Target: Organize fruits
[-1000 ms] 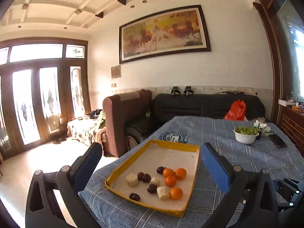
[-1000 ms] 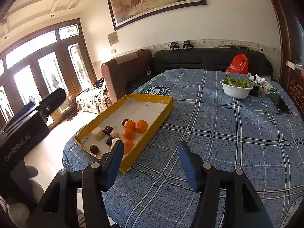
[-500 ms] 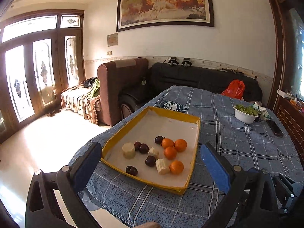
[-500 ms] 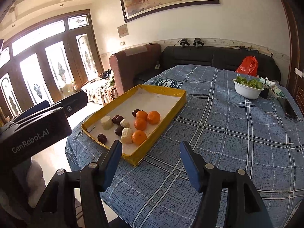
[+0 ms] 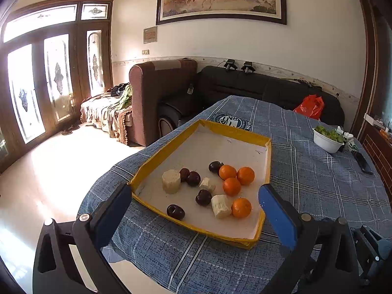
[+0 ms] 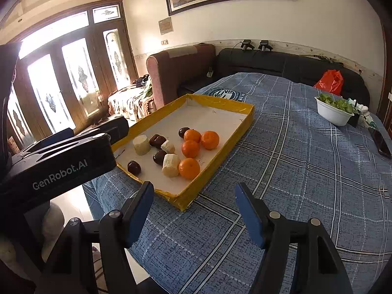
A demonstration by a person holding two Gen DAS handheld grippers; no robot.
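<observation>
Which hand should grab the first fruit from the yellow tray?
Probably the left gripper: open, its fingers frame the fruit in the yellow tray. The right gripper, open too, points past the tray's corner at cloth.

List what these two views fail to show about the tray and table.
- Yellow-rimmed cardboard tray, left wrist view: near right corner hidden behind a blue pad.
- White bowl of greens, both views: contents too small to identify.
- Dark flat object, right wrist view: partly cut off, unidentifiable.

- I see the counter [image 6: 281,161] under a blue plaid cloth.
- On it: a yellow-rimmed tray [image 6: 215,156], a white bowl of greens [image 6: 334,112], a dark phone [image 6: 381,142].
</observation>
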